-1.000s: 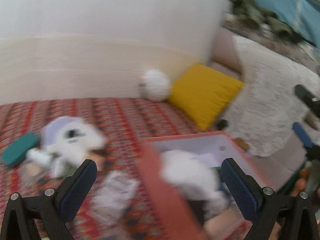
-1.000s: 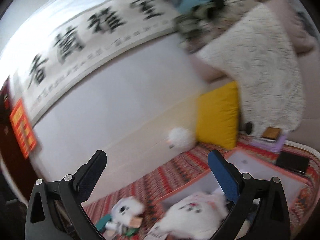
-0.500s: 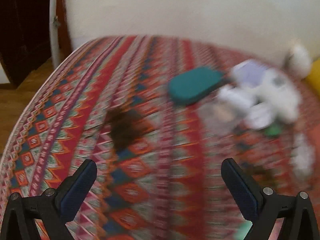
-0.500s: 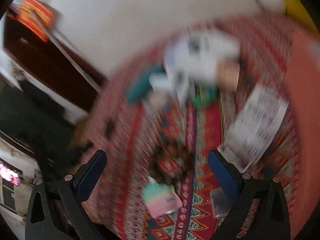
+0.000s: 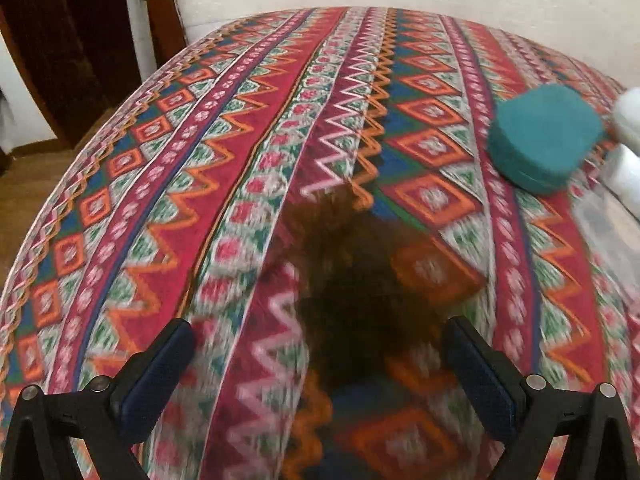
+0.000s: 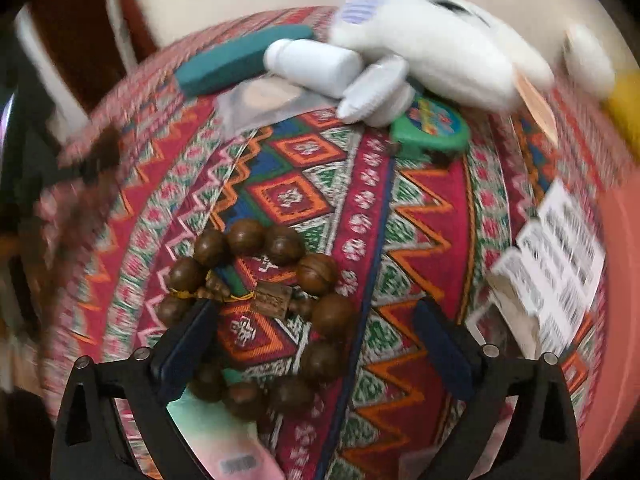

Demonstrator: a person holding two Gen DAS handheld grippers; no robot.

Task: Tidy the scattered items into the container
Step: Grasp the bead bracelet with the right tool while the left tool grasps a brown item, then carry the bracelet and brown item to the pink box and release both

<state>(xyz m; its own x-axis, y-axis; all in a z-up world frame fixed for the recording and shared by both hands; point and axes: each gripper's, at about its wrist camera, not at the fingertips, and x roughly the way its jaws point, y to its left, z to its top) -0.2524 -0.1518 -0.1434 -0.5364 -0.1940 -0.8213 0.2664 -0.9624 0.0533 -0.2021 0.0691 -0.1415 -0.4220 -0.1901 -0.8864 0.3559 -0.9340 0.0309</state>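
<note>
Left gripper [image 5: 316, 354]: my jaws are gaping wide, holding nothing — hovering over a blurred dark fuzzy thing [image 5: 360, 292] on the patterned cloth [image 5: 200, 152].
Right gripper [image 6: 316, 338]: jaws are standing open over the wooden bead bracelet [image 6: 264, 300] — one finger is overlapping its edge.
Teal case [image 5: 546, 138]: lying farther off.
Container [image 6: 624, 280]: an orange wall is showing at right.

Bead bracelet [image 6: 260, 308]: brown wooden ring, flat on cloth. Dark furry clump [image 5: 360, 292]: blurred. Teal case [image 5: 546, 138] beside white bottle [image 6: 314, 65], lying. White plush [image 6: 436, 46]. Green tag [image 6: 434, 122]. Printed leaflet [image 6: 556, 252] beside orange container [image 6: 622, 280].
</note>
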